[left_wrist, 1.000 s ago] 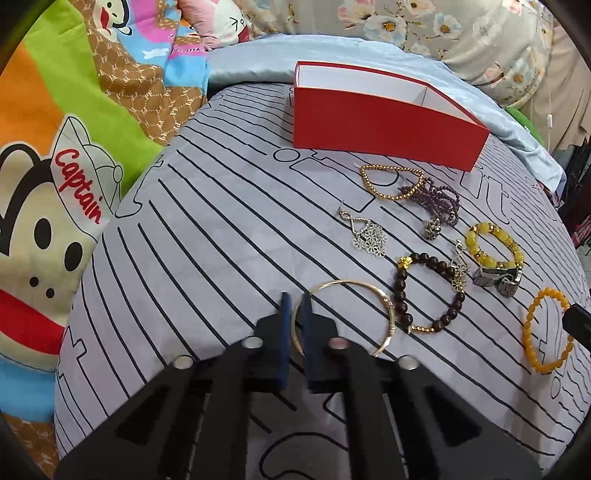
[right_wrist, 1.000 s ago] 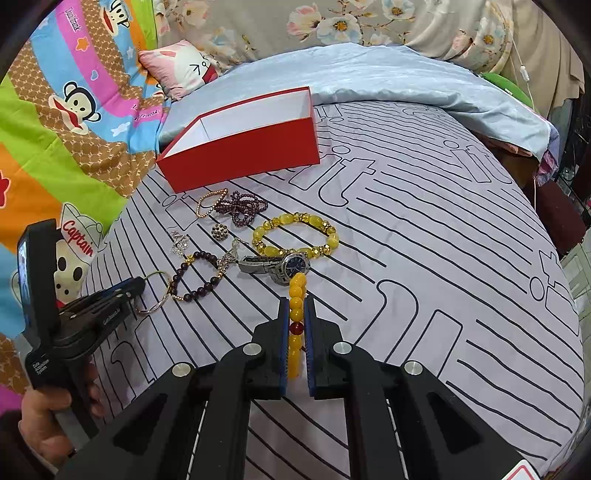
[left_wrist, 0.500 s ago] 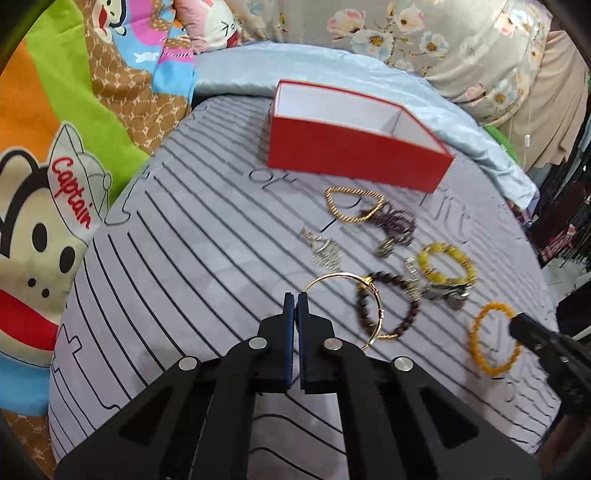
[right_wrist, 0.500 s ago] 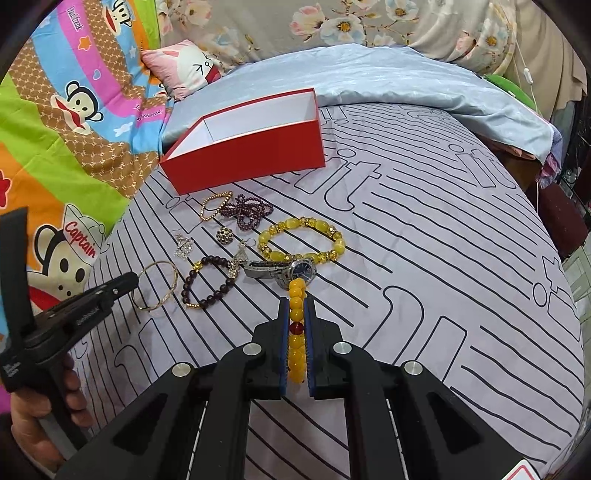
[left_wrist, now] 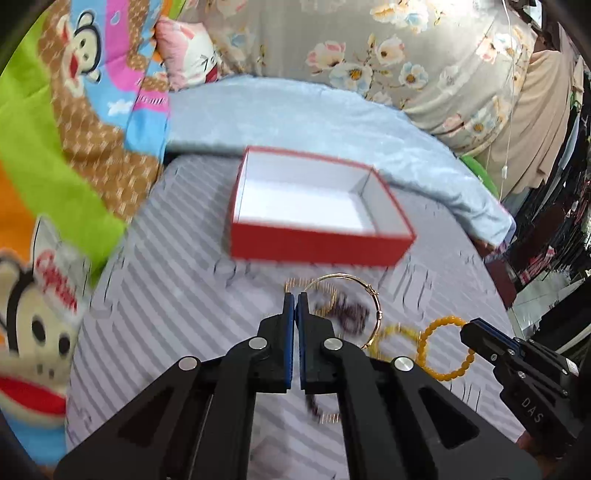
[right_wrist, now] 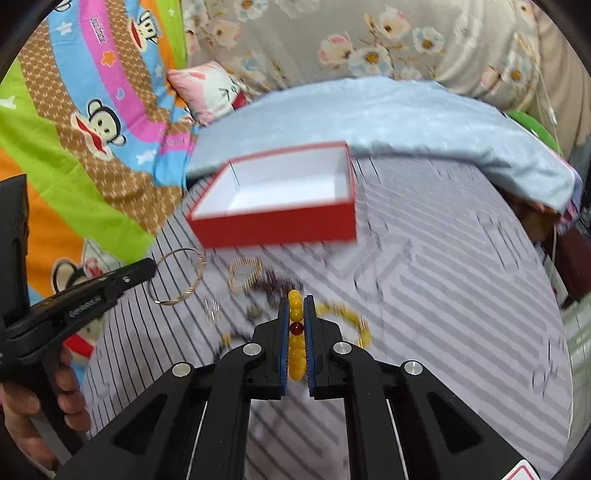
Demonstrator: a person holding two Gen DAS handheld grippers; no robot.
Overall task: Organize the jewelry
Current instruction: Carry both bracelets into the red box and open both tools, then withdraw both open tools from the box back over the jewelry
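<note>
Bright, even light with soft shadows; motion blur smears the bedding, and fisheye edges curve darkly.

a home bedroom: striped bedsheet (left_wrist: 177,295), cartoon blanket (right_wrist: 92,122), pillow (right_wrist: 210,88).

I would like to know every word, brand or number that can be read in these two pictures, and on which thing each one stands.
"DAS" – on the body of the right gripper, left wrist view.
"Captain" – red, on the cartoon monkey's cap on the blanket; blurred, partly legible.
Embossed word on the left gripper, right wrist view: too blurred to read.
Small print on the blanket's pink band: too small to read.
</note>
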